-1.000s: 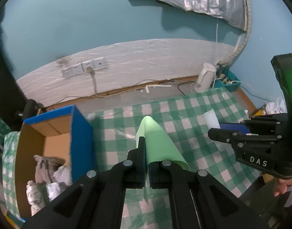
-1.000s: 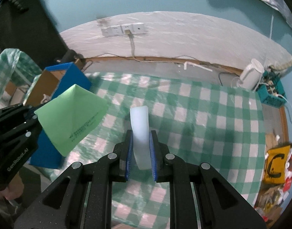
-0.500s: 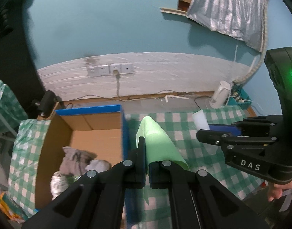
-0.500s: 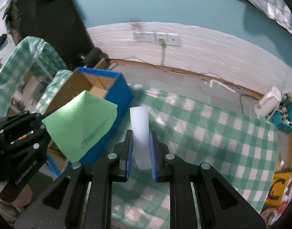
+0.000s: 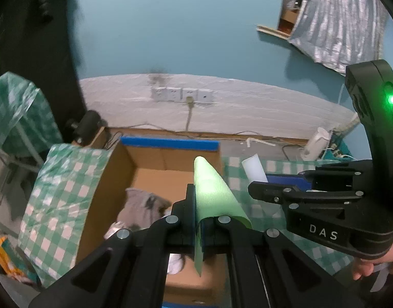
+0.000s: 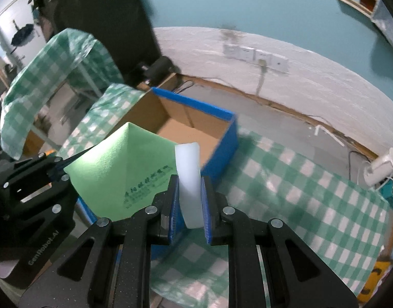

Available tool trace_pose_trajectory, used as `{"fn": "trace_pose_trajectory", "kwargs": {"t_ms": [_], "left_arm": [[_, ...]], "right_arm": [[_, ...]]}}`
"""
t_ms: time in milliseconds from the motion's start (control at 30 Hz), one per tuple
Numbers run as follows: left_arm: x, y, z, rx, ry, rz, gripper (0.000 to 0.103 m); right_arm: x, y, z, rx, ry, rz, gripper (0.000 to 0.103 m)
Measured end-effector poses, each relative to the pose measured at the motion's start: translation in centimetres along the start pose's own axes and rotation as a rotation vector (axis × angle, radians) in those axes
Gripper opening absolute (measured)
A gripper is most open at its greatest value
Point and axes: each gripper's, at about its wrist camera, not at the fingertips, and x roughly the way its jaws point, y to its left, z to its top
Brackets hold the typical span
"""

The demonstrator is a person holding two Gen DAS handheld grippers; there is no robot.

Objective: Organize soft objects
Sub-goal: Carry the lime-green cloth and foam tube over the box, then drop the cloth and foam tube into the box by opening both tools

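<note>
Green-checked worktop (image 6: 299,192) lies below; left claw (image 5: 200,220) is clamped on thin green cloth (image 5: 211,195), right claw (image 6: 190,202) on white foam block (image 6: 188,177). Released short of the blue-edged cardboard box (image 6: 196,118), either could be dropped outside.

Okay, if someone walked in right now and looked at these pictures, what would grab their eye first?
Probably the bright green sheet pinched in the left gripper, beside the white foam block clamped in the right gripper. Just beyond them sits the open blue-sided cardboard box on the green checked tablecloth, grey cloth bundles inside.
</note>
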Motion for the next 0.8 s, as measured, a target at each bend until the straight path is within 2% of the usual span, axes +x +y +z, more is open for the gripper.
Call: {"fn": "trace_pose_trajectory", "kwargs": {"t_ms": [200,333,400,433,500,533,567,667,733,800], "left_arm": [[1.7,3.2,-1.0,-0.051,0.056,0.033,0.003],[4.0,5.4,-2.3,-0.106,0.144,0.045,0.003],[4.8,6.1,-2.9,-0.123,0.192,0.055,0.007],[5.3,6.4,-3.3,-0.129,0.221,0.058,0.014],[5.9,6.9,-4.0,-0.131,0.268,0.078,0.034],[6.0,7.0,-4.3,-0.127,0.285,0.087,0.054],[6.1,7.1,-4.5,-0.124,0.301,0.105,0.06],[5.9,7.4,-4.9,-0.133,0.34,0.115,0.07],[5.7,7.7,-5.1,-0.15,0.358,0.096,0.076],[5.2,7.7,-5.2,-0.154,0.347,0.076,0.078]], "right_arm": [[3.4,2.5,0.6,-0.03,0.06,0.031,0.015],[5.6,3.7,0.3,-0.046,0.103,0.045,0.015],[6.7,4.0,0.1,-0.043,0.123,0.055,0.019],[7.2,4.2,0.0,-0.044,0.135,0.059,0.021],[7.9,4.4,-0.3,-0.053,0.152,0.054,0.023],[8.2,4.4,-0.4,-0.056,0.158,0.05,0.032],[8.4,4.4,-0.5,-0.056,0.163,0.045,0.037],[8.4,4.2,-0.6,-0.044,0.164,0.035,0.044],[8.3,3.9,-0.6,-0.037,0.165,0.03,0.055],[8.0,3.7,-0.6,-0.029,0.153,0.027,0.056]]}}
